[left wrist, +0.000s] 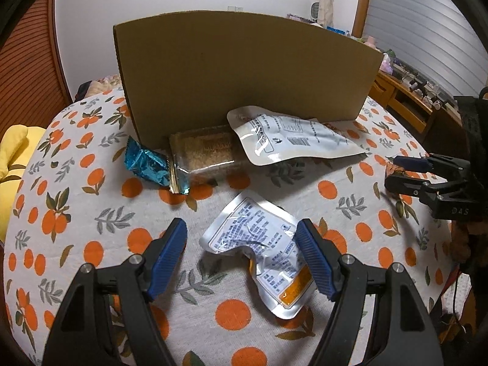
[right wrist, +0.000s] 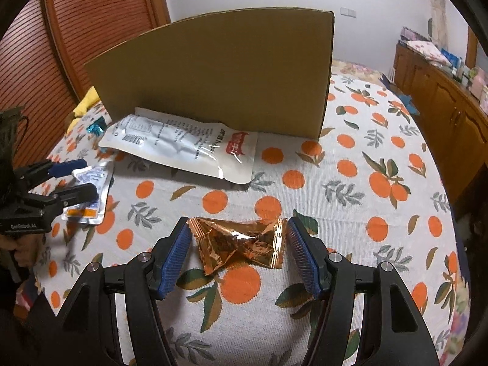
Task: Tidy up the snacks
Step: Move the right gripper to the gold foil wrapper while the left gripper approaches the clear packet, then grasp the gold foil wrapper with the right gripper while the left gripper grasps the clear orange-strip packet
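Observation:
My left gripper (left wrist: 241, 228) is open, its fingers on either side of a crumpled silver pouch (left wrist: 259, 250) with an orange label lying on the tablecloth. My right gripper (right wrist: 238, 228) is open around a copper foil snack packet (right wrist: 241, 244) on the cloth. A big white pouch (left wrist: 289, 137) (right wrist: 183, 146) leans at the foot of a brown cardboard box (left wrist: 244, 67) (right wrist: 219, 73). A clear pack of crackers (left wrist: 207, 152) and a blue foil packet (left wrist: 146, 164) lie by the box's left end. The right gripper shows in the left wrist view (left wrist: 393, 170), the left gripper in the right wrist view (right wrist: 88, 177).
The table (left wrist: 91, 213) has a white cloth with orange fruit print. A yellow cloth (left wrist: 12, 158) lies at its left edge. A wooden sideboard (right wrist: 442, 91) with clutter stands at the right. A wooden slatted door (right wrist: 76, 30) is behind on the left.

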Demonstrator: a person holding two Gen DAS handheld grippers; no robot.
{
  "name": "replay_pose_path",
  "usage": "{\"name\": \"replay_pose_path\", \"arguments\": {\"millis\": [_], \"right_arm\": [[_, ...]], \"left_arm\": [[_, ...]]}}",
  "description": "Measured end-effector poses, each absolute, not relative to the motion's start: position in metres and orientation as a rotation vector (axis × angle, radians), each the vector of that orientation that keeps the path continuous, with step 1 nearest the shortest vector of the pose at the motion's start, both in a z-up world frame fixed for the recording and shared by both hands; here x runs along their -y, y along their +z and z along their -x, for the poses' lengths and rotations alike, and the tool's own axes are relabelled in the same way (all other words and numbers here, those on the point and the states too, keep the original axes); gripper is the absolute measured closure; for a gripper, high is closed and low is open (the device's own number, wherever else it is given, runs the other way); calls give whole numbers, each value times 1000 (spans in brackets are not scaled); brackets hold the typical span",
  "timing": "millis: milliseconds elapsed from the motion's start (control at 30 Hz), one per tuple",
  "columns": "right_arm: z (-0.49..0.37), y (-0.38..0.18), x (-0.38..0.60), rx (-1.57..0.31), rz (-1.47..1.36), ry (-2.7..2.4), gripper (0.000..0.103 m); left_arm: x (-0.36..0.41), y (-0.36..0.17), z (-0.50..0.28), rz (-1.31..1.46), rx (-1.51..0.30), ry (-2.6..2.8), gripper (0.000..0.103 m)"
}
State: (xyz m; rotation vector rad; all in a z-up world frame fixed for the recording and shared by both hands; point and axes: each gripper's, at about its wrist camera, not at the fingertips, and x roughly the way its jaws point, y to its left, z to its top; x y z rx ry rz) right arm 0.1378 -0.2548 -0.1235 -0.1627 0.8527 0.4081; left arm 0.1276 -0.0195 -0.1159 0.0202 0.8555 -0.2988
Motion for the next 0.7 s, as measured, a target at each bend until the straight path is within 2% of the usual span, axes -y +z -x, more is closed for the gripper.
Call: {"name": "replay_pose_path", "arguments": {"millis": [233, 367, 467, 533, 700], "right_arm": [[-132, -126, 253, -849, 207, 395, 38], [-134, -126, 254, -837, 203, 387, 52], [-134, -126, 256, -829, 193, 384, 58], [-131, -125, 256, -810, 190, 394, 69], [-129, -126, 252, -799, 210, 388, 71]], "left_arm": [[19, -117, -127, -22, -850, -298, 28], [19, -117, -127, -22, -849, -298, 28], [20, -117, -127, -30, -849, -297, 28], [20, -117, -127, -32, -847, -299, 28], [20, -118, -127, -32, -847, -299, 28]]}}
